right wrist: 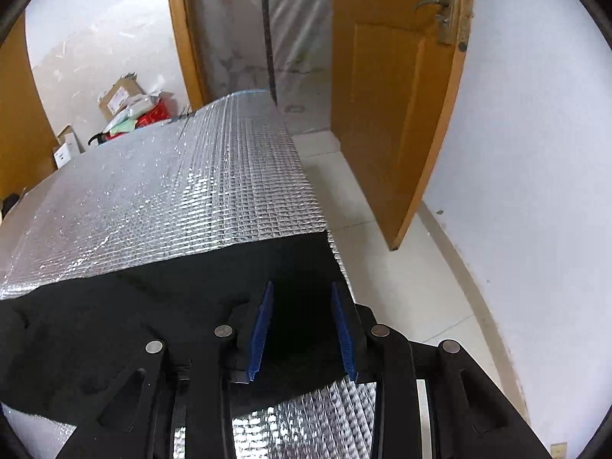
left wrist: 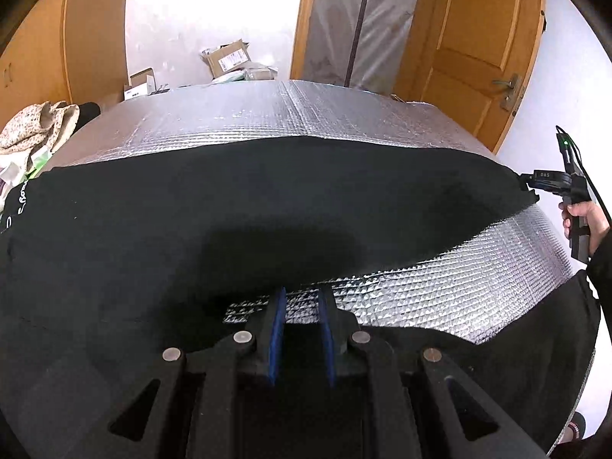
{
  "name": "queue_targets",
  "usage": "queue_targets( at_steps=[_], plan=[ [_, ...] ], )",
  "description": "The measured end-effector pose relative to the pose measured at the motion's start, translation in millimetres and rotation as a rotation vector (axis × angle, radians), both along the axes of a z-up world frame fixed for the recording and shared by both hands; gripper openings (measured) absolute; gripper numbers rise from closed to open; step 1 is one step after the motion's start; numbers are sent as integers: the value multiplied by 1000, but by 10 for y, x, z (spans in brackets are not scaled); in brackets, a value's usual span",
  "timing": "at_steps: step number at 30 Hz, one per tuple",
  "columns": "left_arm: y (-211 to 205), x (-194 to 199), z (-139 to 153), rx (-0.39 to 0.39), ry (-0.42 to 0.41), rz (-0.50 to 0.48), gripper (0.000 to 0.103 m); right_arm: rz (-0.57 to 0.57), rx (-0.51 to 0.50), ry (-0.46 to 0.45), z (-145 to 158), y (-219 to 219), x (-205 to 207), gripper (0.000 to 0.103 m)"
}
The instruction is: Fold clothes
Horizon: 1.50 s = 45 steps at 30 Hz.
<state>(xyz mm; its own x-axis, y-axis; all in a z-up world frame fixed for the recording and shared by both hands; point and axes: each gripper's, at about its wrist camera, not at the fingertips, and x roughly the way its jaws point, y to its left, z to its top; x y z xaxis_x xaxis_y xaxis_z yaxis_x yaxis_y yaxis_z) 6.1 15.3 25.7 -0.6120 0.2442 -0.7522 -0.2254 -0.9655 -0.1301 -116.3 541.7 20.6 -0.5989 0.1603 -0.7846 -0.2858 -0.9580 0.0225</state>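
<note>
A black garment lies spread across a silver quilted foil cover on the table, with a line of white lettering at its far-left end. In the left wrist view its near edge runs just ahead of the left gripper, whose 2 blue-padded fingers stand moderately apart with only foil showing between the tips and nothing held. Far to the right of that gripper, the garment's end reaches the right gripper, gripped by the person's hand. From the right wrist view, that gripper's 2 blue pads are parted with the black cloth lying between and beneath them; the pads do not press on it, and I cannot tell whether the tips touch the fabric. Beyond the cover stand cardboard boxes, a plastic-sheeted doorway and an open wooden door. Left of the left gripper lies a patterned cloth.
</note>
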Motion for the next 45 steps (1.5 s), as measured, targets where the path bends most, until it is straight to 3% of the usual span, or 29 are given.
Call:
queue_targets(
  at_steps=[3, 4, 5, 12, 14, 16, 18, 24, 26, 28, 36, 38, 40, 41, 45],
  plan=[
    [35, -13, -21, -12, 0, -5, 17, 28, -6, -37, -95, -23, -130, 30],
    [11, -4, -21, -12, -1, -5, 17, 34, -6, -37, -105, -22, -157, 15],
    [-16, 6, -20, -11, -3, -5, 17, 39, -5, -36, -116, -21, -183, 7],
    [-5, -5, -31, -11, -5, -5, 18, 63, 31, 6, -51, -4, -324, 2],
    [7, 0, -29, -15, -3, -5, 18, 50, 32, 27, 0, 38, -330, 4],
    [14, 3, -28, -18, -3, -5, 18, 51, 19, 20, -17, 91, -339, 27],
    [10, 4, -29, -19, -2, -5, 18, 56, 14, 6, -65, 122, -343, 41],
    [54, 1, -36, -38, 2, -5, 18, 56, -59, -25, -180, 211, -317, 45],
    [70, 2, -37, -40, 2, -5, 18, 79, -83, -28, -167, 209, -337, 37],
    [64, 2, -38, -33, 1, -5, 18, 100, -100, -28, -146, 191, -368, 0],
    [69, 4, -39, -40, 2, -5, 18, 62, 77, -8, 4, 136, -520, 3],
    [66, 5, -39, -36, 2, -5, 18, 49, 57, 5, 49, 158, -494, 8],
    [48, 2, -39, -24, 0, -5, 18, 38, 26, -3, 61, 154, -424, 29],
    [36, 0, -41, -17, -2, -5, 18, 25, 6, -4, 64, 161, -360, 34],
    [26, 1, -43, -7, -3, -5, 18, -58, -90, 12, 76, 250, -5, 40]
  ],
)
